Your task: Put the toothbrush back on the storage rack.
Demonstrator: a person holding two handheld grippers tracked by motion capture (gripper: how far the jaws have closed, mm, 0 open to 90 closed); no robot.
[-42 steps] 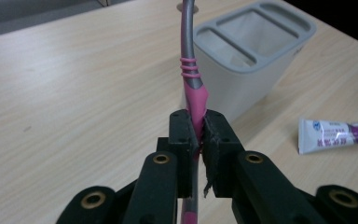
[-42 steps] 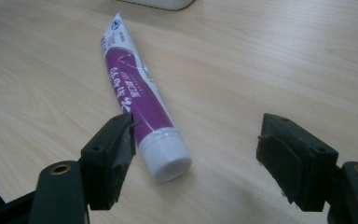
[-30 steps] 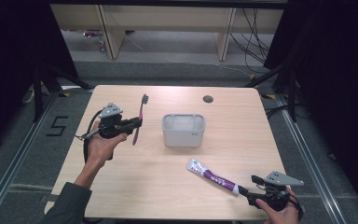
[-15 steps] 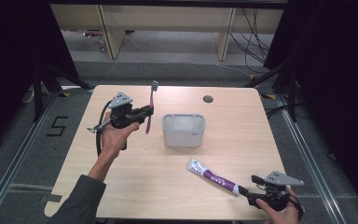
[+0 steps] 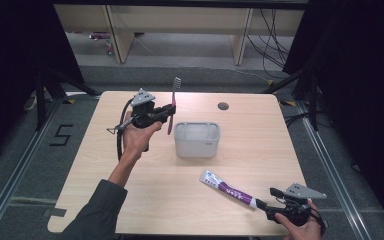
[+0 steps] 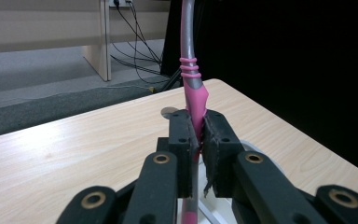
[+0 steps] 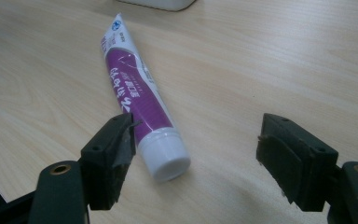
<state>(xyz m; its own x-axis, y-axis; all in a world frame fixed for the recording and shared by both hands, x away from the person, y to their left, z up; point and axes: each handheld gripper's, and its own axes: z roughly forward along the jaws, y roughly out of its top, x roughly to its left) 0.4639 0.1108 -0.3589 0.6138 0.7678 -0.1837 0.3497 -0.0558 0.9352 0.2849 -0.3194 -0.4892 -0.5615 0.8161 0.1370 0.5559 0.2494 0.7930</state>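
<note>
The left gripper (image 5: 169, 111) has its jaws clamped on the pink handle of a toothbrush (image 5: 173, 102), held upright, bristles up, above the table (image 5: 260, 130) just left of the grey holder (image 5: 197, 140). The right gripper (image 7: 193, 156) stands with jaws wide apart around the white cap of the toothpaste tube (image 7: 137, 100), which lies flat near the table's front edge.
</note>
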